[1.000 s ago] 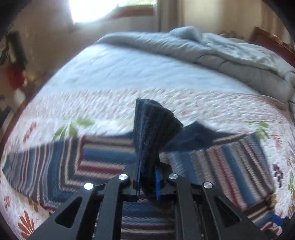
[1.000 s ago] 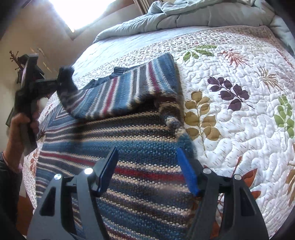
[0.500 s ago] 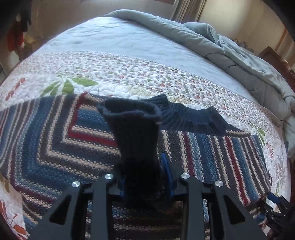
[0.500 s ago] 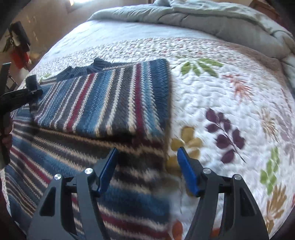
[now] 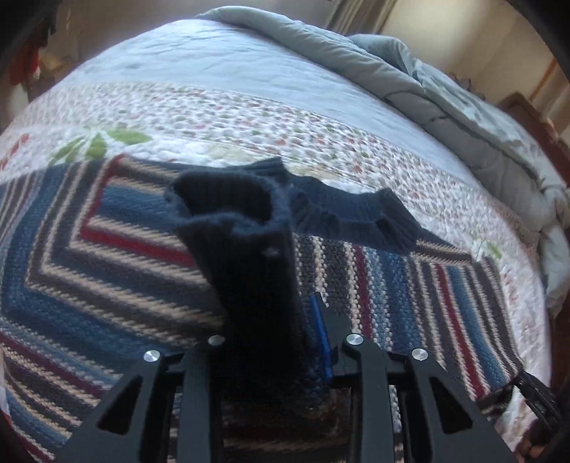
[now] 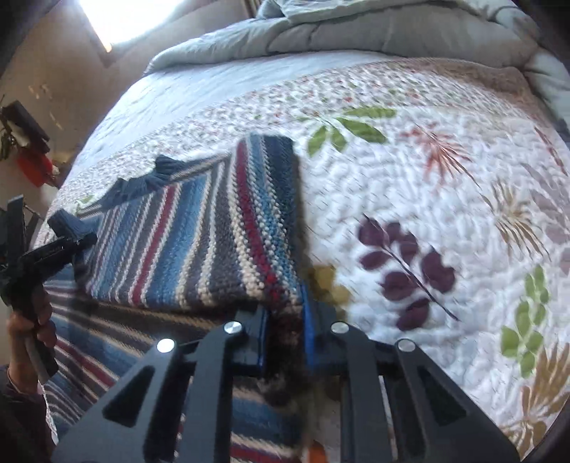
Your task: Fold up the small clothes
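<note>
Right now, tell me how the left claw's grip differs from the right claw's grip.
The left claw pinches the plain navy ribbed cuff; the right claw pinches the sweater's striped folded edge. The left's piece stands up from the claw; the right's lies flat on the quilt. Both are shut on the same sweater.

no text, label, brand, number or sign can be read in either view; the striped sweater [image 6: 199, 231] and the floral quilt [image 6: 427, 199] carry only patterns.

Bare quilt [image 6: 445, 199] lies right of the sweater [image 6: 199, 242]; duvet [image 6: 356, 32] heaped beyond.
</note>
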Demonstrator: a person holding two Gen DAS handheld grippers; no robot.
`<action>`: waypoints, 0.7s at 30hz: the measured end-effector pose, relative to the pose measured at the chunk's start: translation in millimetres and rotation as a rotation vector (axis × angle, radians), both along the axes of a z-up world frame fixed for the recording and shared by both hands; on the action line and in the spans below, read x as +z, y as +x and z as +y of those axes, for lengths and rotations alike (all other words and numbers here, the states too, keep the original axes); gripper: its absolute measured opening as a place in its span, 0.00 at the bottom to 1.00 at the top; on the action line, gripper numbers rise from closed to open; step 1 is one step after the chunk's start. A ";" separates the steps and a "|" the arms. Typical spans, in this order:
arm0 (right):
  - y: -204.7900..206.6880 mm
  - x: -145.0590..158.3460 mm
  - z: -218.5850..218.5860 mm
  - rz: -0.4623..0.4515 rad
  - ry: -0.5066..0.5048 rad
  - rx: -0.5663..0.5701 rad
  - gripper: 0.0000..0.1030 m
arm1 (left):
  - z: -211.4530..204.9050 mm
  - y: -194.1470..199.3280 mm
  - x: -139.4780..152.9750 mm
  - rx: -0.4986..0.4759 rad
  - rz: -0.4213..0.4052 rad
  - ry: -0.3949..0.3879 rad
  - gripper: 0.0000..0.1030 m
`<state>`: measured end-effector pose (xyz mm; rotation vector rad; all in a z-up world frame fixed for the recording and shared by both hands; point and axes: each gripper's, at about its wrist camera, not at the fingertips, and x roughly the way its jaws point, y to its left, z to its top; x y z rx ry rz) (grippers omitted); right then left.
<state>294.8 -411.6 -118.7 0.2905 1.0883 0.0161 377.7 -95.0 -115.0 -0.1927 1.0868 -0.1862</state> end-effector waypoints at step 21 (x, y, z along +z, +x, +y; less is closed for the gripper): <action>-57.2 23.4 42.5 -0.049 -0.090 0.044 0.38 | 59.2 -10.2 10.7 0.079 0.068 -0.153 0.45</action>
